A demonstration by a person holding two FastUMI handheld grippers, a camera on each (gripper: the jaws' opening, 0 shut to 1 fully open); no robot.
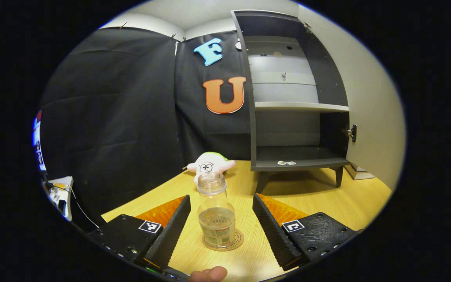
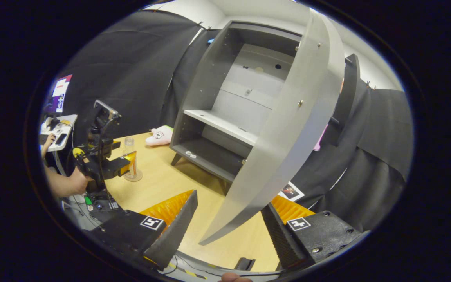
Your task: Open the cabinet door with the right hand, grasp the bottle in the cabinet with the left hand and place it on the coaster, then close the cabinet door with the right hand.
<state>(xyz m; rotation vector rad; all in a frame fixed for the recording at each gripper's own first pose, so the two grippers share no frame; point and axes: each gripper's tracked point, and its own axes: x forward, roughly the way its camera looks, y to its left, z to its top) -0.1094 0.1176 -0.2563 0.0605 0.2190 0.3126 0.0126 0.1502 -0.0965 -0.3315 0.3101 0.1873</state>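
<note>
The clear plastic bottle with a printed label [image 1: 216, 213] stands upright on the round brown coaster [image 1: 236, 243] on the pale wooden counter [image 1: 327, 196], its long axis vertical. It sits directly ahead of the left claw [image 1: 220, 223], between the two black ribbed fingers [image 1: 170, 231], which are spread wide and clear of the bottle on both sides. Judged from this, placement is done and closing the door remains.

The grey cabinet door [image 2: 288, 129] stands swung out, its free edge running down between the fingers of the right claw [image 2: 229, 227]; these are also wide apart and do not press on it. The door lies just ahead of the right claw, the nearer one for the closing push toward the dark grey cabinet [image 2: 213, 117].

The right gripper view shows the left claw [image 2: 125, 164] from the side, beside the bottle [image 2: 130, 156], held by a hand [image 2: 73, 182]. The left gripper view shows the bare lower shelf [image 1: 300, 154] and a white plush toy [image 1: 210, 163] behind the bottle.
</note>
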